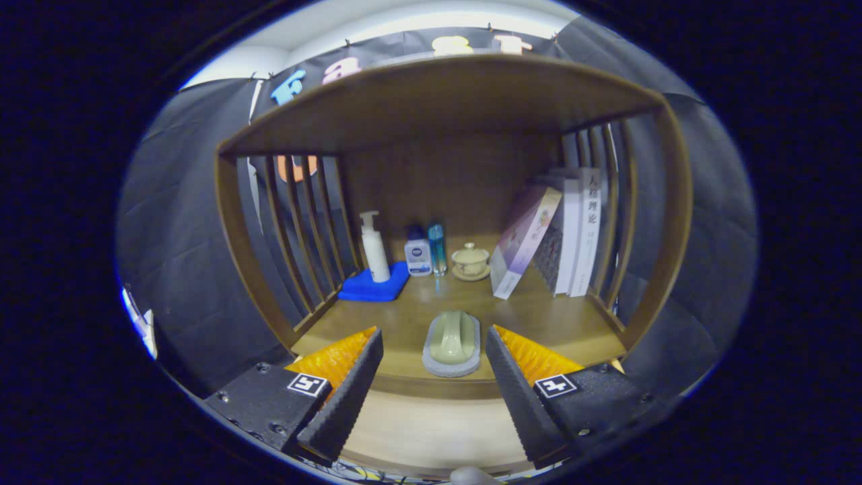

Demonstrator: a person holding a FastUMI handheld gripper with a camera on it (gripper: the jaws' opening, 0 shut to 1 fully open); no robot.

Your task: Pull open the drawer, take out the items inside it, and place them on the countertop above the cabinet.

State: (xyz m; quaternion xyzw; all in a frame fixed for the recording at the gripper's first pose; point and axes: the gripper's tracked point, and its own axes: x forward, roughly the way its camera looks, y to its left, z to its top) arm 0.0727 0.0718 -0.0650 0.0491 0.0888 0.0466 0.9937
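Observation:
A pale green scrub brush with a grey base [452, 345] lies on the wooden countertop [539, 316] near its front edge, between my fingers in the view but a little beyond their tips. My gripper [434, 350] stands open, wide apart, with nothing held. The countertop sits inside a wooden shelf frame [242, 249] with slatted sides and a top board. Below the countertop's front edge a lighter wooden surface [431, 424] shows between the fingers; I cannot tell whether it is the drawer.
At the back of the countertop stand a white pump bottle [374, 248] on a blue cloth [374, 286], a small white bottle [417, 254], a thin blue bottle [437, 248], and a lidded cup on a saucer [470, 261]. Books [559, 236] lean at the right.

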